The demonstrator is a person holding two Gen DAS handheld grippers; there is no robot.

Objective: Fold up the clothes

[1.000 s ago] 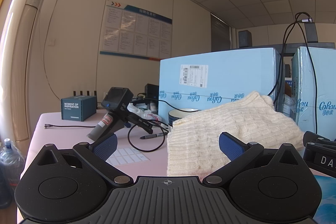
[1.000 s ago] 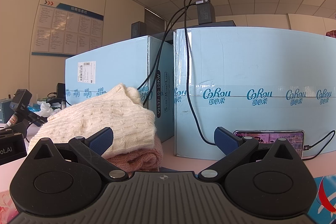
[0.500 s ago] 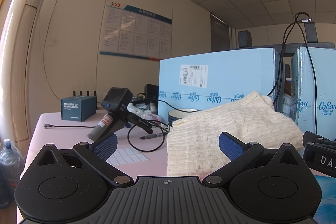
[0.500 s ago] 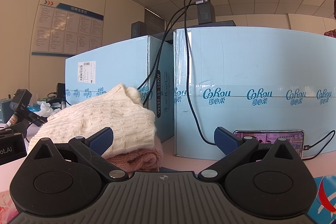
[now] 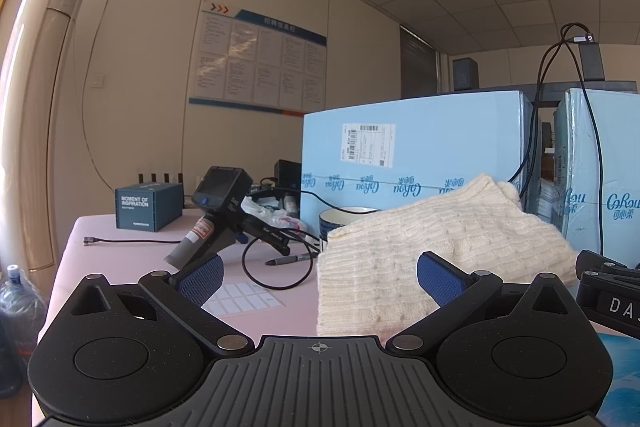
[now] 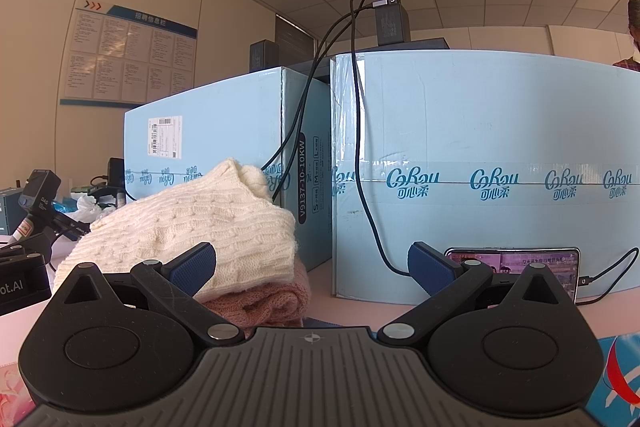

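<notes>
A folded cream cable-knit sweater lies on the pink table, just ahead of my left gripper, which is open and empty. In the right wrist view the same cream sweater rests on top of a folded pink knit garment. My right gripper is open and empty, with its left finger in front of the stack's right end. Both grippers sit low at table height.
Two large light-blue cartons stand behind the clothes, with black cables hanging over them. A phone leans on the right carton. A spare handheld gripper, a pen, a cable loop, a bowl and a small dark box lie to the left.
</notes>
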